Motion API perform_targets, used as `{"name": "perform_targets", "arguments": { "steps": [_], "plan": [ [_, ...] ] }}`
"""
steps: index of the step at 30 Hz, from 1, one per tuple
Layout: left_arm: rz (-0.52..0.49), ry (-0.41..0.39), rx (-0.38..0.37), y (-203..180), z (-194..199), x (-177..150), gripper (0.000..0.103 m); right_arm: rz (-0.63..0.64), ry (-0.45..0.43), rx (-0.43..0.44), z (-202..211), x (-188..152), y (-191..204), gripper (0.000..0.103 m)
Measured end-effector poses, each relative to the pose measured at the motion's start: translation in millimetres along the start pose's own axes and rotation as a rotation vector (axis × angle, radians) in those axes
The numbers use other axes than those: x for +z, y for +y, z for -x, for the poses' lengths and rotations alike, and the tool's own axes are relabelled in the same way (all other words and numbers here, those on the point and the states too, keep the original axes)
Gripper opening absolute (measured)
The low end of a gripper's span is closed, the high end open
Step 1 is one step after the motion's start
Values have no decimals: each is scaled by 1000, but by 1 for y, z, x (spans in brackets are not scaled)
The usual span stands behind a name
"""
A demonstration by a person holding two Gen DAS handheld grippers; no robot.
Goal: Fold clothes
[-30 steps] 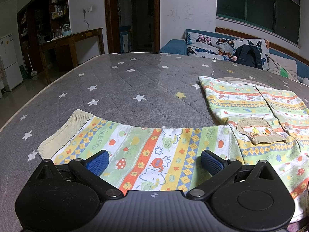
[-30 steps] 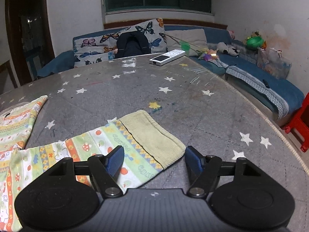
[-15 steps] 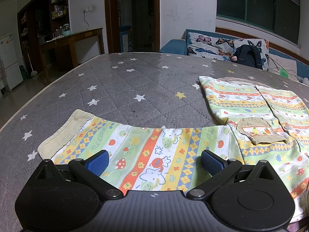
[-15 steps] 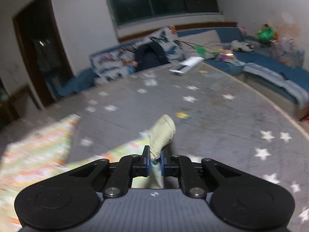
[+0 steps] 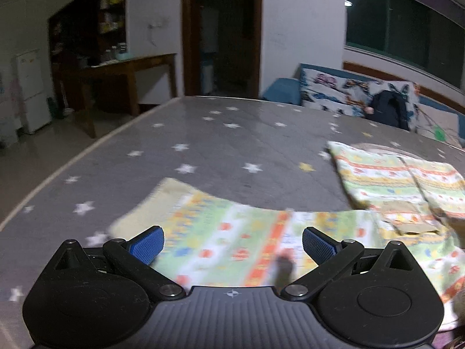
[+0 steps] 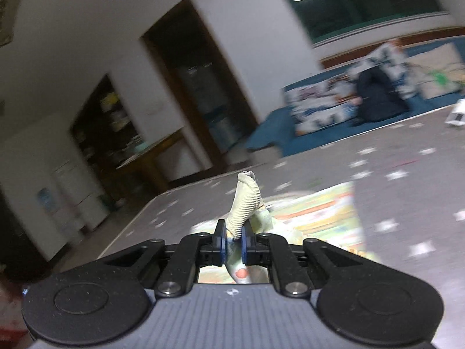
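Observation:
A child's striped, patterned garment lies spread on the grey star-print mattress. Its left sleeve ends in a cream ribbed cuff. My left gripper is open and hovers just above that sleeve, which lies between the blue pads. My right gripper is shut on the other sleeve's cream ribbed cuff and holds it up off the mattress, the sleeve hanging below. The garment's body lies beyond it. Both views are motion-blurred.
A blue sofa with butterfly cushions and a dark backpack stands behind the mattress. A wooden table, shelves and a white fridge are at the far left. A white remote lies on the mattress at the right.
My right gripper closed on the right cuff, lifted it and swung left over the garment. My left gripper stayed open and has risen and shifted a little over the left sleeve.

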State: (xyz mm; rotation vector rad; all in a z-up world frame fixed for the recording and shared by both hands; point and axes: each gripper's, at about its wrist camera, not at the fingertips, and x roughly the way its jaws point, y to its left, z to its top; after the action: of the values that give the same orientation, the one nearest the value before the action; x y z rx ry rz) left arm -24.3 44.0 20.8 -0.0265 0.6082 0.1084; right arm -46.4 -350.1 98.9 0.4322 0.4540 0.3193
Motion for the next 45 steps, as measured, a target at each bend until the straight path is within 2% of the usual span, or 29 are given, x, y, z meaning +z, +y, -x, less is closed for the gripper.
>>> {"name": "perform_targets", "arguments": {
  "steps": [3,6,9,12,14,19,22,23,26,28,29,31,32,34,37,45],
  "plan": [
    [25,-5,74,18,2,-1,103,37,70,38,-26,-16,23,9],
    [69,14,118,34,-2,-3,103,70,154,47,-51,-36,38,16],
    [104,37,143,46,-9,-6,103,97,200,57,-57,-48,45,23],
    [122,49,154,50,-15,-6,103,102,210,61,-47,-50,43,27],
    [133,56,160,51,-19,-4,103,107,201,45,-35,-49,42,40],
    [164,78,168,53,-29,-1,103,120,175,-10,-18,-46,24,41],
    [145,74,163,49,-32,0,101,106,172,-31,-9,-48,13,41],
    [141,69,159,48,-32,1,99,106,173,-38,-7,-50,10,41],
    [135,53,142,44,-30,3,79,100,183,-54,-3,-53,3,41],
    [139,44,128,41,-29,6,53,94,190,-61,-1,-56,-1,41],
    [147,40,118,40,-28,7,46,92,193,-64,0,-58,-2,41],
    [179,40,91,42,-29,9,20,90,195,-70,1,-60,-4,41],
    [205,44,68,43,-30,11,16,91,195,-73,2,-60,-5,41],
    [257,44,16,46,-29,13,13,88,193,-77,4,-61,-6,41],
    [264,-9,-54,38,-14,18,12,90,189,-84,8,-62,-8,41],
    [190,-107,-377,-22,33,51,12,76,181,-100,16,-66,-14,41]
  ]
}}
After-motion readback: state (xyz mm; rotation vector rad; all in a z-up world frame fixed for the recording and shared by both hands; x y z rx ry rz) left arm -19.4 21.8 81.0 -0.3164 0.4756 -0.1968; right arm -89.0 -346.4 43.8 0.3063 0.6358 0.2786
